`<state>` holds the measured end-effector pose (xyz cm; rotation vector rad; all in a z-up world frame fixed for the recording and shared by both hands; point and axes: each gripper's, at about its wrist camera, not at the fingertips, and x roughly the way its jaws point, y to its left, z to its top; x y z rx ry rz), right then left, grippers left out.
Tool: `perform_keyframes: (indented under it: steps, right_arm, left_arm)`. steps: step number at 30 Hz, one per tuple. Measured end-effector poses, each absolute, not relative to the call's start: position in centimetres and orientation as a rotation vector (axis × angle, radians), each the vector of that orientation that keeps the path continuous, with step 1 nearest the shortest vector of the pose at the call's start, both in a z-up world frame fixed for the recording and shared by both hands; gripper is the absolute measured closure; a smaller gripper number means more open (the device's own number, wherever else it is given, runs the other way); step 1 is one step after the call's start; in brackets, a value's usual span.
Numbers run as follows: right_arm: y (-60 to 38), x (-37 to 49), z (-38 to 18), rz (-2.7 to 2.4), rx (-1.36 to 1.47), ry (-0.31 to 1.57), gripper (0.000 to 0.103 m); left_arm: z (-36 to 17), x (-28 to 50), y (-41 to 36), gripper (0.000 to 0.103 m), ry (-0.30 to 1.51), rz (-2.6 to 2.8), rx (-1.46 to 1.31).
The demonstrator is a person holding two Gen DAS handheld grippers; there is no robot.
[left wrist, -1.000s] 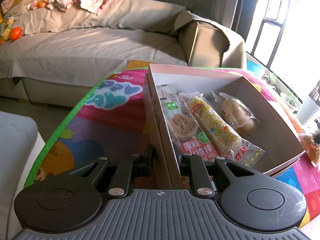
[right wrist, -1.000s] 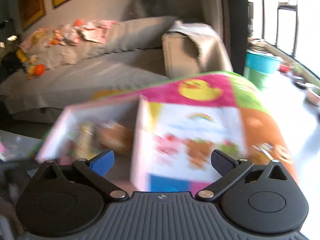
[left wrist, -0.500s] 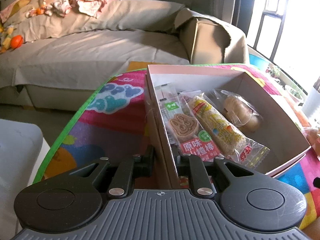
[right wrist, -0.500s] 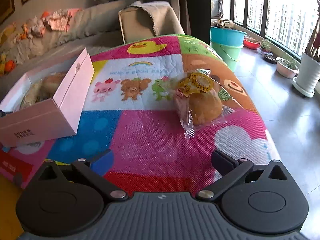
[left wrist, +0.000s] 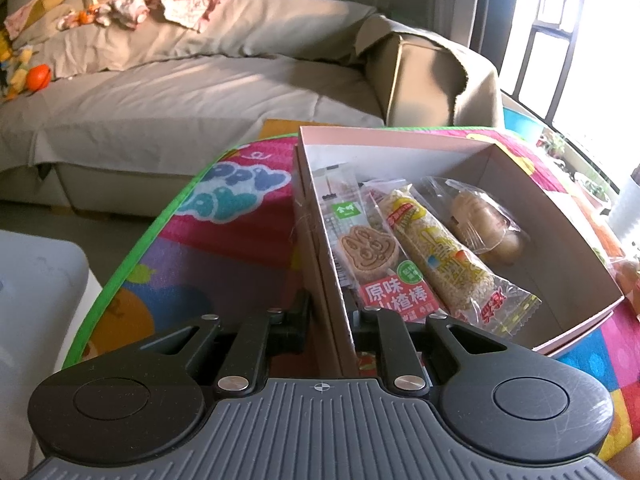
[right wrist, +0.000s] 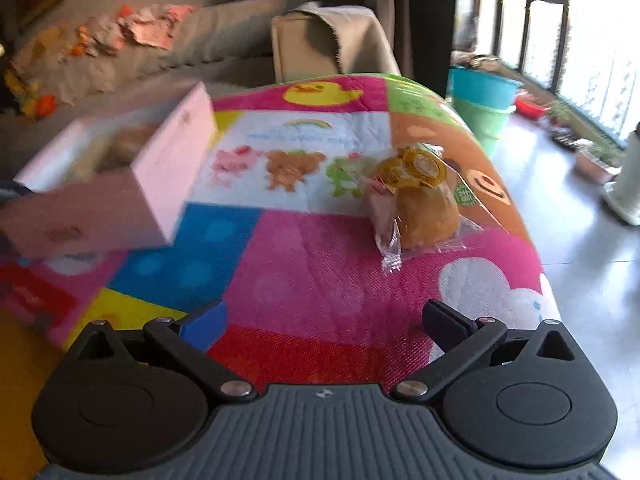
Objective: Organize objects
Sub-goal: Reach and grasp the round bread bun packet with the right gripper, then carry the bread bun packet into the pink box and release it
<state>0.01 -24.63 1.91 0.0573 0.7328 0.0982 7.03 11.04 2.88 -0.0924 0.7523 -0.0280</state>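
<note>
Steadying the pink box (left wrist: 400, 140) while going after the last loose snack, by the look of it. Closest in: left gripper (left wrist: 328, 316) clamping the box's near wall, one finger outside, one inside, pads pressing the cardboard. Right gripper (right wrist: 324, 316) hovering with jaws standing wide and nothing between them, over the colourful play mat (right wrist: 312, 280) to the right of the box.

Sitting further out from that open claw, well right of the box and apart from it: a wrapped bun (right wrist: 424, 204) in clear plastic with a yellow label on top, lying flat on the mat. Probably the next thing needing a home.

Calling for, next: easing the right claw forward and down over the bun, straddling the bread rather than the crinkly seal edge, closing gently (soft thing, easy to squash), then carrying it left over the box wall.

Inside the box, near to far from the gripped wall: a bear-face biscuit pack (left wrist: 372, 248) right against that wall, a long rice-roll stick (left wrist: 436, 252) beside it, then another wrapped bun (left wrist: 484, 224). Leaving bare floor along the far-right side, looking like enough room for one more.

Beyond the box, just a grey sofa (left wrist: 180, 92) with clothes piled on it.
</note>
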Motion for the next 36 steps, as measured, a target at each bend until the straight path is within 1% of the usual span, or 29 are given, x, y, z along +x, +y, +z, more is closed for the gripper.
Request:
perform_keyframes:
  steps: [3, 5, 11, 12, 13, 15, 16, 17, 18, 22, 26, 31, 36]
  right_arm:
    - [-25.1, 0.3, 4.2, 0.044, -0.026, 0.618, 0.0]
    - [-25.6, 1.8, 4.6, 0.0, -0.076, 0.596, 0.0]
    - [-27.2, 8.5, 2.7, -0.042, -0.078, 0.711, 0.0]
    - [-27.0, 9.4, 2.2, -0.05, -0.092, 0.729, 0.002]
    - [-26.8, 10.1, 1.7, -0.054, -0.114, 0.743, 0.007]
    - [-26.2, 10.6, 0.8, -0.051, -0.155, 0.8, 0.036]
    - [-26.1, 10.2, 0.9, -0.051, -0.154, 0.792, 0.038]
    - [-25.7, 9.8, 1.0, -0.039, -0.161, 0.804, 0.043]
    - [-25.5, 9.3, 1.3, -0.019, -0.162, 0.817, 0.046]
    - [-24.4, 6.2, 2.6, 0.046, -0.129, 0.856, 0.047]
    - [-22.4, 2.4, 5.0, 0.108, -0.137, 0.848, 0.047]
    - [-19.4, -0.1, 10.4, 0.215, -0.127, 0.758, 0.047]
    - [-16.2, 1.4, 15.3, 0.342, -0.057, 0.666, 0.047]
  left_arm:
    - [2.8, 6.9, 11.2, 0.086, 0.747, -0.026, -0.105]
    - [2.7, 6.9, 11.2, 0.086, 0.744, -0.026, -0.109]
    - [2.8, 6.8, 10.9, 0.086, 0.75, -0.014, -0.104]
    - [2.8, 6.8, 10.9, 0.086, 0.751, -0.013, -0.102]
    - [2.9, 6.8, 10.8, 0.086, 0.752, -0.012, -0.101]
    - [2.9, 6.7, 10.8, 0.086, 0.751, -0.014, -0.1]
    - [2.8, 6.7, 10.8, 0.086, 0.751, -0.016, -0.098]
    - [2.8, 6.7, 10.9, 0.086, 0.751, -0.018, -0.099]
    - [2.8, 6.7, 10.9, 0.086, 0.75, -0.02, -0.1]
    - [2.8, 6.6, 11.1, 0.086, 0.746, -0.026, -0.101]
    - [2.8, 6.5, 11.2, 0.085, 0.746, -0.031, -0.102]
    - [2.7, 6.5, 11.3, 0.085, 0.743, -0.043, -0.109]
    - [2.7, 6.5, 11.5, 0.084, 0.736, -0.049, -0.123]
